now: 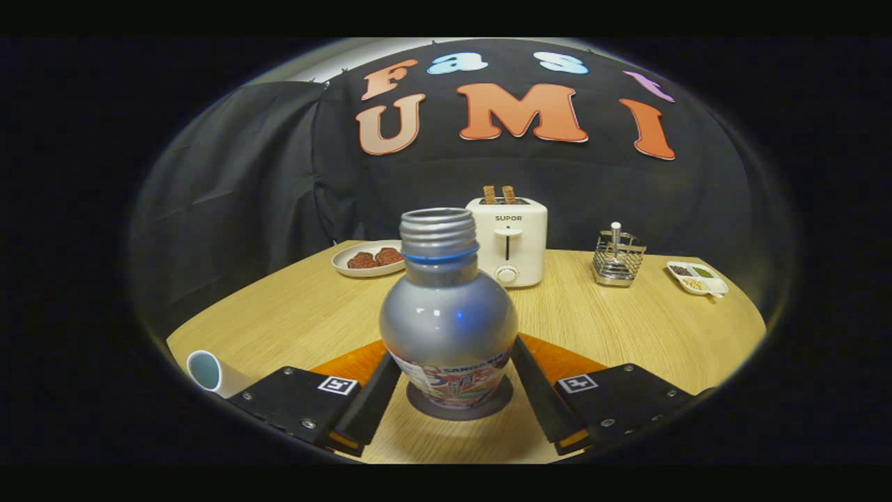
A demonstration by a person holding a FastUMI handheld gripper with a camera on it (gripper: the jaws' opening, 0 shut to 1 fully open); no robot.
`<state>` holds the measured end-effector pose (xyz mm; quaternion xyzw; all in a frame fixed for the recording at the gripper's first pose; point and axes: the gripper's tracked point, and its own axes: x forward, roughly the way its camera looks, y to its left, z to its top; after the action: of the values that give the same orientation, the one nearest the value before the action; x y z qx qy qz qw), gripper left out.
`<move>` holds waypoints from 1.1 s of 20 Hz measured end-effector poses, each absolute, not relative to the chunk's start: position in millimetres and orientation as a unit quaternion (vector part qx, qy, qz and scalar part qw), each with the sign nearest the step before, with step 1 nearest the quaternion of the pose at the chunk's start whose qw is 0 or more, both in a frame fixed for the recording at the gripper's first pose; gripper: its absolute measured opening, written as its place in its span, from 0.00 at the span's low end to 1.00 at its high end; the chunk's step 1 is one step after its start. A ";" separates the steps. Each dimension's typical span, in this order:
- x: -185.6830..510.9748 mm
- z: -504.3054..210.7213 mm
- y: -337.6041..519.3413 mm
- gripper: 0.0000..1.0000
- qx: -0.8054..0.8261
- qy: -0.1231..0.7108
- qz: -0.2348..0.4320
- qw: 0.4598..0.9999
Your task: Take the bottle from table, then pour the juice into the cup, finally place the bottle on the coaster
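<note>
A: Where is the bottle (448,328)?

B: Right between my fingers (380,396), low in the middle of the frame. It stands upright on a dark round coaster (456,408) on the table (293,314), its cap off and the threaded neck open at the top

A: Are you holding it?

B: My gripper (456,401) has a finger on each side of the bottle's lower body, close against the printed label. The left one seems to touch; on the right I cannot tell whether it presses or stands just off. So I cannot say for sure if I am pinching it

A: And the cup (208,371)?

B: Lower left of the frame, just beyond my left finger's mount. It is white with a pale blue inside, and it shows tilted, its mouth turned toward me. I cannot see if there is juice in it

A: What else is on the table?

B: An orange mat (348,362) lies behind the bottle, showing on both sides of it. Further back, centre frame, a white toaster (509,240) with two slices sticking up. Left of that, a plate (368,259) with two brown pieces. To the right, a wire holder (617,259), and further right a small divided dish (697,277) with bits of food
</note>
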<state>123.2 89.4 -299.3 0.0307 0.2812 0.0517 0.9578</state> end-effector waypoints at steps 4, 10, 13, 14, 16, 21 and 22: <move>111.7 -279.6 82.6 0.97 0.033 0.261 0.051 0.963; 86.2 -220.8 86.9 0.97 0.031 0.208 0.075 0.975; 72.3 -172.5 88.5 0.97 0.042 0.157 0.085 0.983; 67.8 -156.8 86.9 0.97 0.042 0.139 0.085 0.986; 57.2 -129.1 77.9 0.97 0.032 0.108 0.077 0.991; 30.9 -85.2 59.3 0.97 0.002 0.060 0.055 0.997; 27.6 -79.7 50.3 0.97 -0.004 0.050 0.042 0.998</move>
<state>27.6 50.3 -79.7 -0.0038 0.0496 0.0416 0.9979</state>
